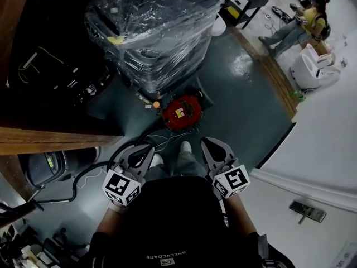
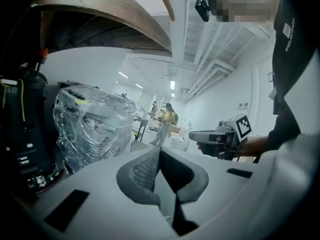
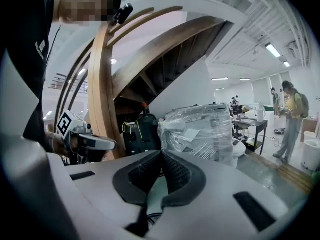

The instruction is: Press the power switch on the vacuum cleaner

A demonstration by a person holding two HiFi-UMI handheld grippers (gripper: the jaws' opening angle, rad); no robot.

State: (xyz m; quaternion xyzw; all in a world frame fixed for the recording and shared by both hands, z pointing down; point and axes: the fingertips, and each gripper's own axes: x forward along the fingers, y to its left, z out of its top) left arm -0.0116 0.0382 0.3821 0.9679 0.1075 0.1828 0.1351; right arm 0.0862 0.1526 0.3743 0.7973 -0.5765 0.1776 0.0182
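Leftmost: your left gripper [image 1: 144, 149], held before your body, jaws closed tip to tip, nothing between them. Next: a plastic-wrapped stack [image 1: 156, 32], which stood on the dark floor [image 1: 240, 94]. Just beside it: the red vacuum cleaner [image 1: 182, 112], on the floor ahead of both grippers and apart from them. Rightmost: your right gripper [image 1: 209, 144], jaws likewise together, empty.

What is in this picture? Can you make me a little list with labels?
vacuum: red, round, on the floor in front of the person's feet
left gripper: shut, empty, held high above the vacuum
right gripper: shut, empty, beside the left one
switch: not pressed yet; nothing touches the vacuum
wrapped stack: in clear plastic, just beyond the vacuum
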